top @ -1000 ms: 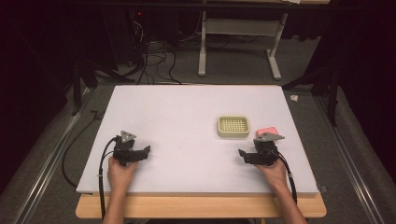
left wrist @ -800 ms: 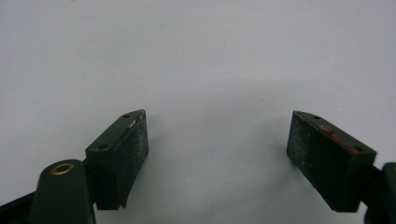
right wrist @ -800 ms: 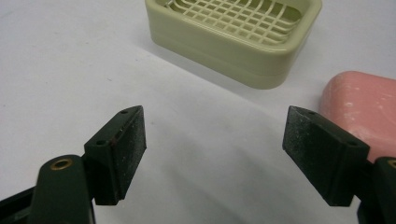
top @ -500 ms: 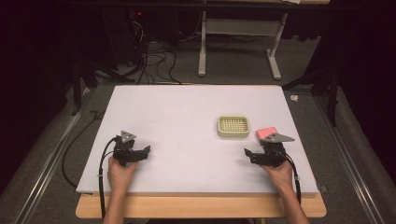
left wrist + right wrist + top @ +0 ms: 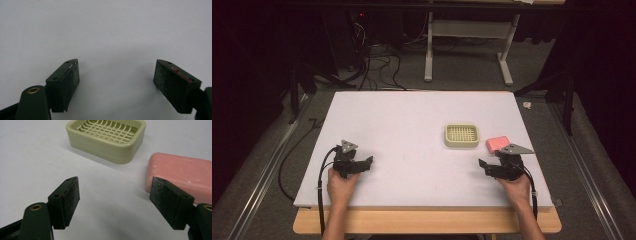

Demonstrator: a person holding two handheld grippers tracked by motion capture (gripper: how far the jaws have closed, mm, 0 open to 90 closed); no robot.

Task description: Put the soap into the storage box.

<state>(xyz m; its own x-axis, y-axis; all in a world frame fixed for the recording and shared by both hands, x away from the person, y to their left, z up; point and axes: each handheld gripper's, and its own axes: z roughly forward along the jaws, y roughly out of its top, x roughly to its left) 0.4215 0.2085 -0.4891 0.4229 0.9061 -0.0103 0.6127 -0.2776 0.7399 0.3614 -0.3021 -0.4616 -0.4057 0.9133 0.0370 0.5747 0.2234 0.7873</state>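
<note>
A pale green soap dish (image 5: 462, 135) with a slotted grid floor sits right of the table's middle; it is empty (image 5: 107, 137). A pink soap bar (image 5: 497, 143) lies flat on the white table just right of the dish, partly behind my right gripper's grey plate. My right gripper (image 5: 483, 165) is open just in front of the bar, and in the right gripper view (image 5: 115, 192) the bar (image 5: 185, 175) lies just beyond the right-hand jaw, with nothing between the jaws. At the near left, my left gripper (image 5: 368, 162) stands open over bare table (image 5: 116, 75).
The white table top (image 5: 412, 125) has a wooden front edge (image 5: 427, 221) close behind both hands. Beyond the far edge are dark floor, cables (image 5: 372, 60) and a grey frame stand (image 5: 467, 45). A metal rail (image 5: 267, 175) runs along the left side.
My right gripper has shifted to the right and slightly toward the near edge, staying open. The left gripper, dish and soap have not moved.
</note>
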